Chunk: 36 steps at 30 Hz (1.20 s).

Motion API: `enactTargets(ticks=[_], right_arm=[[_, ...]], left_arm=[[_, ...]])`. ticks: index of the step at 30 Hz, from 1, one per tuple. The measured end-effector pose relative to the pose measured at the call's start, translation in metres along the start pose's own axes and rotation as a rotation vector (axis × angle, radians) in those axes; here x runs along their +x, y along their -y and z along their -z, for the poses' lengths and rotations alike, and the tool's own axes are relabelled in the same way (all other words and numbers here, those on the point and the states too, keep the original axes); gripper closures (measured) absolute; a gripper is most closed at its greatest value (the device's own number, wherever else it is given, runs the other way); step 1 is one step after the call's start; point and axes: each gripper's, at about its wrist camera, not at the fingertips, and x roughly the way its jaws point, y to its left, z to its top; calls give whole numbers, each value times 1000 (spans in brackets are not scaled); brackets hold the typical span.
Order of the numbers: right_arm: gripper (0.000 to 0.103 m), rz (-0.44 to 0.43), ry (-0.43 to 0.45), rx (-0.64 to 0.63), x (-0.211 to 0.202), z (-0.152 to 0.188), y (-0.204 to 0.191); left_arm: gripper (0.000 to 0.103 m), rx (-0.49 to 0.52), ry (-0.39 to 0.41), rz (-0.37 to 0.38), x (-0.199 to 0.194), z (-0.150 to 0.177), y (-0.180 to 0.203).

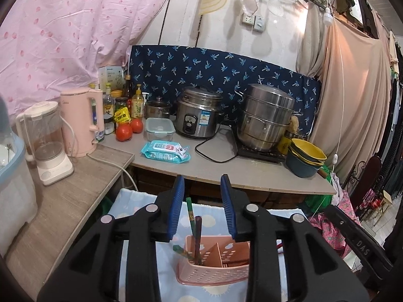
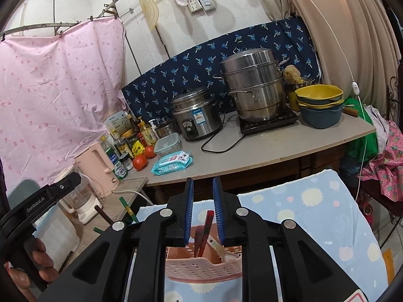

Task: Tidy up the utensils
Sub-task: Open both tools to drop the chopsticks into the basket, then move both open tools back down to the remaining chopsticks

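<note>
A pink perforated utensil holder [image 1: 214,264] stands on a light blue patterned cloth [image 1: 136,201]. In the left wrist view, green chopsticks [image 1: 190,211] and a brown stick [image 1: 197,236] stand in its left compartment. My left gripper [image 1: 202,201] hovers above the holder, open and empty. In the right wrist view the holder [image 2: 201,264] holds red-brown chopsticks [image 2: 205,231] and a white spoon [image 2: 221,249]. My right gripper [image 2: 203,201] is above it, open with a narrow gap, holding nothing. The left gripper's body shows at the left of the right wrist view.
Behind the cloth a counter [image 1: 252,171] carries a rice cooker [image 1: 199,115], a steel steamer pot [image 1: 267,120], stacked yellow and blue bowls [image 1: 306,159], wet wipes [image 1: 165,151], tomatoes [image 1: 124,132], bottles, a pink kettle [image 1: 81,123] and a blender [image 1: 47,141].
</note>
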Motion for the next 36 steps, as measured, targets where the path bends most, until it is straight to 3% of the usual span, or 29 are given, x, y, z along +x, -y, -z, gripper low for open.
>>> enactTargets(ticks=[10, 20, 26, 36], right_arm=[[86, 4, 5, -13, -40, 15, -2], [86, 30, -36, -45, -87, 59, -3], [86, 43, -102, -67, -114, 106, 0], [86, 75, -272, -66, -144, 197, 17]], left_arm=[[70, 14, 9, -3, -38, 12, 2], [70, 29, -15, 1, -84, 42, 2], [70, 46, -73, -2, -105, 82, -1], [70, 71, -261, -4, -124, 181, -7]])
